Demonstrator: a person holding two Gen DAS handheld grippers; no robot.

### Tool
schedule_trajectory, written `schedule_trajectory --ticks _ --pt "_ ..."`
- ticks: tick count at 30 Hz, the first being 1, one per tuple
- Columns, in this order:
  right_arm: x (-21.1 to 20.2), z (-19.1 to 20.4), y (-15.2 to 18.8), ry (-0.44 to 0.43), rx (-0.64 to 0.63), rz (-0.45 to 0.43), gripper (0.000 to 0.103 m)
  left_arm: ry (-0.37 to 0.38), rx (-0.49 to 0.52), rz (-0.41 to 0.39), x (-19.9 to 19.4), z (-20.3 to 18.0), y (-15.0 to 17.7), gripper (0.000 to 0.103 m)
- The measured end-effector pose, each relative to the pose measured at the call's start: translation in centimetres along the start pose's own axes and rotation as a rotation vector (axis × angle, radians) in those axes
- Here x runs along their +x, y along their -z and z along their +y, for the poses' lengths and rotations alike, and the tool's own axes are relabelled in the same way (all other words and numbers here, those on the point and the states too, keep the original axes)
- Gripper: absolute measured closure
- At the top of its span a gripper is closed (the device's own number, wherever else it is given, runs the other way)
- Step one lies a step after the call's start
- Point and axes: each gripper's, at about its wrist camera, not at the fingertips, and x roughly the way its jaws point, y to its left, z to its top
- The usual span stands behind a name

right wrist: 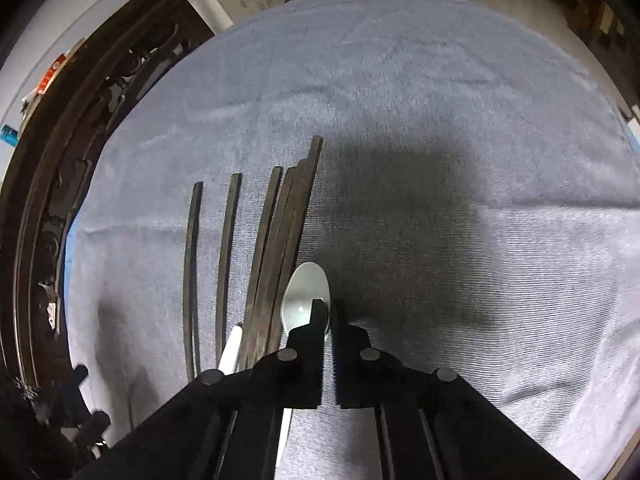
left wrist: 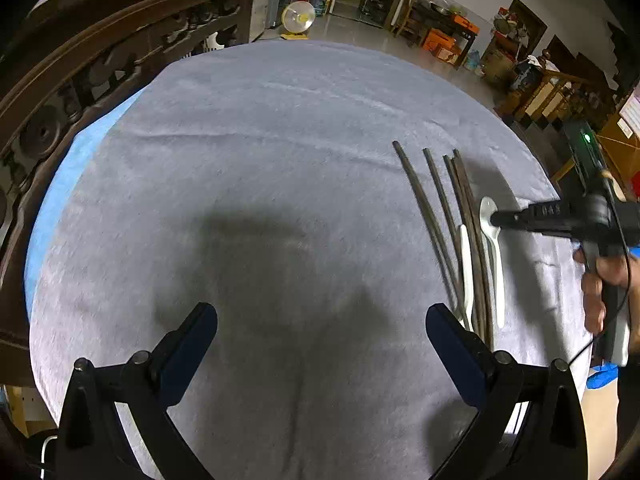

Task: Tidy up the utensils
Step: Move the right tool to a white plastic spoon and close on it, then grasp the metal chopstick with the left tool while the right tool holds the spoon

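Several dark chopsticks [left wrist: 440, 208] [right wrist: 276, 256] lie fanned out on the grey cloth [left wrist: 260, 160], with a white spoon [left wrist: 490, 224] [right wrist: 304, 296] at their right side and a second white handle [left wrist: 466, 272] [right wrist: 232, 346] among them. My right gripper [right wrist: 329, 308] [left wrist: 496, 219] is shut, its tips down at the spoon's bowl; whether it pinches the spoon's rim I cannot tell. My left gripper [left wrist: 320, 320] is open and empty, above the cloth to the left of the utensils.
A dark carved wooden furniture piece [left wrist: 80, 60] [right wrist: 60, 160] runs along the table's left edge. A blue layer [left wrist: 60, 184] shows under the cloth at the left. A fan [left wrist: 298, 16] and cluttered shelves stand beyond the table's far edge.
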Motion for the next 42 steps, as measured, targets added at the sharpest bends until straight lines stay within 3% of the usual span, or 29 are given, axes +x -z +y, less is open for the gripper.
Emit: schedule_trajectory --ticks 9,14,17,19,23,25,27,28,31,35,42 --pt "-3.5 -3.6 4.2 0.037 -0.043 -0.012 0.100 0.065 0.006 0.093 3.0 -3.4 -5.2 0.000" --pt "-4.7 -5.4 6.1 0.018 -0.014 -0.023 0.100 0.035 -0.022 0.230 6.5 -5.8 -8.8 0.002" --pt "-5.3 -6.0 7.0 0.006 -0.005 -0.023 0.100 0.008 -0.038 0.323 8.5 -7.0 -10.3 0.022" --pt "-5.4 -6.0 7.2 -0.001 -0.003 -0.023 0.100 0.000 -0.055 0.376 9.7 -7.5 -11.0 0.041" --pt "-6.1 -6.5 8.1 -0.018 0.006 -0.025 0.100 -0.025 -0.071 0.437 11.5 -8.7 -12.2 0.051" --pt "-6.2 -6.6 8.3 -0.023 0.010 -0.024 0.100 -0.031 -0.062 0.463 12.2 -9.3 -12.4 0.072" --pt "-6.4 -6.6 8.5 -0.028 0.013 -0.024 0.100 -0.043 -0.052 0.490 12.9 -9.7 -12.5 0.084" --pt "-6.8 -6.7 8.7 -0.030 0.014 -0.025 0.100 -0.050 -0.039 0.497 13.1 -9.9 -12.6 0.096" --pt "-6.7 -6.1 8.6 -0.032 0.002 -0.022 0.100 -0.046 -0.008 0.537 14.3 -10.4 -12.8 0.097" --pt "-6.7 -5.7 8.5 -0.023 -0.018 -0.011 0.100 -0.063 0.105 0.570 14.4 -10.4 -12.3 0.098" --pt "-6.5 -5.7 8.7 -0.021 -0.023 0.005 0.100 -0.090 0.174 0.560 13.6 -8.7 -11.4 0.098"
